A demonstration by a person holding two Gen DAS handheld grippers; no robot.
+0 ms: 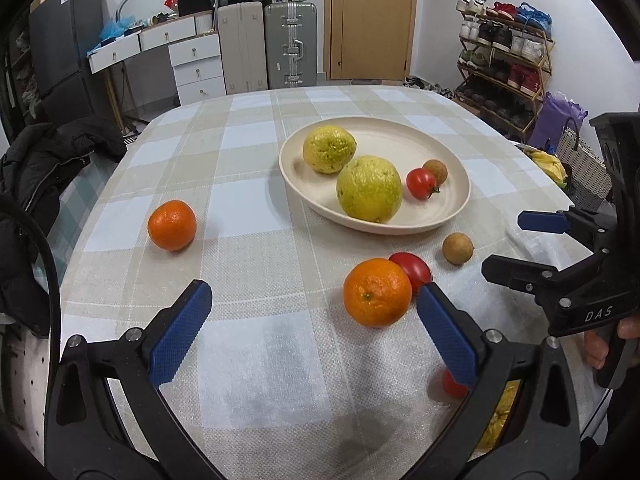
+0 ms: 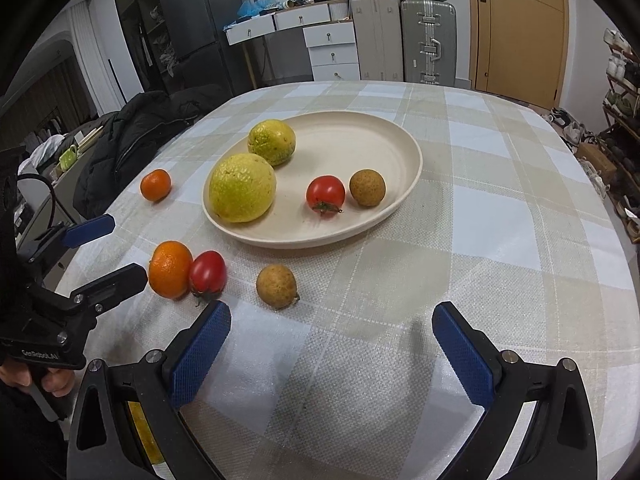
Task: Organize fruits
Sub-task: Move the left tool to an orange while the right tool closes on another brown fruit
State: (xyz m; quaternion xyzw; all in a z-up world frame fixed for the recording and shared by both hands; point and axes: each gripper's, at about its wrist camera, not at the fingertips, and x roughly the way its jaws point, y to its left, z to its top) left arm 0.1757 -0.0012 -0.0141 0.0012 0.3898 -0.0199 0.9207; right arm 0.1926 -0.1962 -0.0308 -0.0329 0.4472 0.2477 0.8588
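A cream plate (image 1: pixel 454 204) (image 2: pixel 400 136) holds two yellow-green fruits (image 1: pixel 369 189) (image 2: pixel 272 142), a tomato (image 2: pixel 325 195) and a brown longan (image 2: pixel 367 187). On the checked cloth lie one orange (image 1: pixel 172 225) far left, another orange (image 1: pixel 377 292) touching a tomato (image 1: pixel 414 267), and a loose longan (image 1: pixel 458 248) (image 2: pixel 277 286). My left gripper (image 1: pixel 316 332) (image 2: pixel 128 246) is open, its right finger beside the near orange. My right gripper (image 2: pixel 334 344) (image 1: pixel 503 244) is open over bare cloth, near the loose longan. A small red fruit (image 1: pixel 452 385) shows partly behind the left gripper's finger.
A black jacket (image 1: pixel 52 168) hangs over a chair at the table's left edge. Bananas (image 1: pixel 549 164) lie beyond the right edge beside a basket. Suitcases (image 1: pixel 290 44), drawers and a shoe rack (image 1: pixel 504 64) stand farther back.
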